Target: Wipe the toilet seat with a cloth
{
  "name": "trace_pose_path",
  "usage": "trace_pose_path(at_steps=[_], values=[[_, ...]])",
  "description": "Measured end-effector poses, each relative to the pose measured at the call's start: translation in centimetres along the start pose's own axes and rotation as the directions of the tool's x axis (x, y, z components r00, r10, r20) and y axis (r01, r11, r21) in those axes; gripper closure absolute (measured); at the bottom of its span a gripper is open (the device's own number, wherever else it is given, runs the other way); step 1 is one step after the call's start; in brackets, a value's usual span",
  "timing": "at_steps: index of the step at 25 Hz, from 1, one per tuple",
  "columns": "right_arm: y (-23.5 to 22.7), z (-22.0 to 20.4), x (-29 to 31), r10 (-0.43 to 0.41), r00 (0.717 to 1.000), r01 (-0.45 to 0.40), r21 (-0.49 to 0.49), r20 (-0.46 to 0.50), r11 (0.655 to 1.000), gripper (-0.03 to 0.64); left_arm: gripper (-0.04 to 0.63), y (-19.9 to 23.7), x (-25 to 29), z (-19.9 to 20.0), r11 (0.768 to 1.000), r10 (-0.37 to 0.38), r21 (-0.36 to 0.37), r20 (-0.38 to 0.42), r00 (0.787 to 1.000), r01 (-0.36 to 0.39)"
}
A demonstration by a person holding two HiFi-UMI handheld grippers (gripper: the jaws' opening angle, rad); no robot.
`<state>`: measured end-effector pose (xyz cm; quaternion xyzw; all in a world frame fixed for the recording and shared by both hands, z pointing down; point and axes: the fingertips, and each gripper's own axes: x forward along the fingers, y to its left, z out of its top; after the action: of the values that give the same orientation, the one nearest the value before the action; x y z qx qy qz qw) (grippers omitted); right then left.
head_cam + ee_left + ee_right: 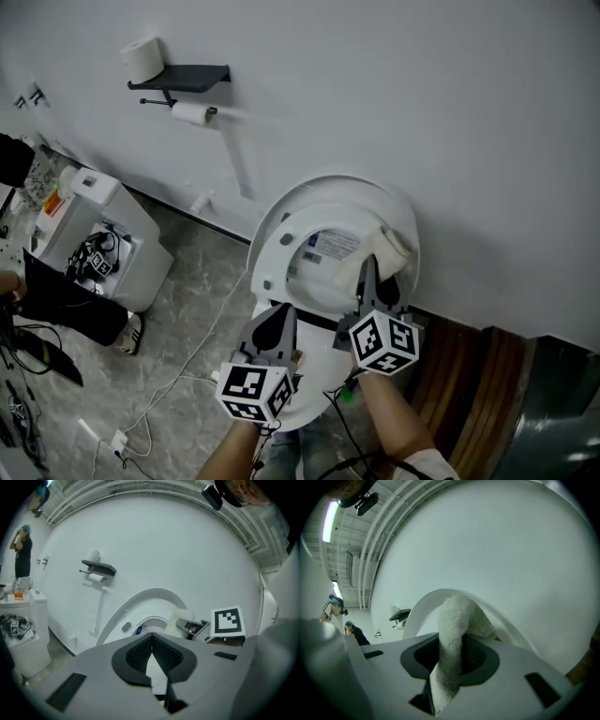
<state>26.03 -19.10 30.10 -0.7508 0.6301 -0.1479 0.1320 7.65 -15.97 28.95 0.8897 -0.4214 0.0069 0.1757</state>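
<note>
The white toilet seat (314, 246) stands raised with its lid (272, 220) against the wall. A white cloth (382, 251) lies against the raised seat's right side, and my right gripper (368, 269) is shut on it. In the right gripper view the cloth (452, 634) fills the jaws of the right gripper (454, 645) and folds over the seat's rim (421, 606). My left gripper (279, 317) hovers over the bowl, lower left of the seat, shut with nothing in it. In the left gripper view the tips of the left gripper (151, 637) meet, with the seat (140, 603) and cloth (179, 618) ahead.
A black shelf (184, 75) with a paper roll (142, 58) hangs on the wall at upper left, a white pipe (236, 157) below it. A white cabinet (105, 234) and loose cables (178, 382) sit on the floor left. A person's leg (66, 302) is at far left. Wooden boards (469, 370) lie right.
</note>
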Motion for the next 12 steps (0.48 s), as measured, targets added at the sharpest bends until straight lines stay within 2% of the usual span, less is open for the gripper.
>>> trace_pose_path(at_steps=[3,7,10,12], values=[[1.0,0.8,-1.0,0.068,0.998,-0.068,-0.052,-0.014,0.996,0.517,0.584,-0.1,1.2,1.0,0.997,-0.022,0.069,-0.004,1.000,0.022],[1.7,1.4,-3.6,0.136,0.989,-0.142,-0.099,-0.060,0.985,0.517,0.583,-0.3,2.4,2.2,0.991,-0.049,0.124,-0.021,0.999,0.051],[1.5,1.1,-6.7,0.163,0.980,-0.176,-0.120,-0.116,0.977,0.517,0.581,-0.6,3.8,2.6,0.984,-0.050,0.169,-0.069,0.996,0.061],[1.2,1.0,-8.3,0.154,0.978,-0.170,-0.104,-0.143,0.980,0.517,0.572,-0.6,5.0,2.6,0.986,-0.053,0.153,-0.128,0.990,0.073]])
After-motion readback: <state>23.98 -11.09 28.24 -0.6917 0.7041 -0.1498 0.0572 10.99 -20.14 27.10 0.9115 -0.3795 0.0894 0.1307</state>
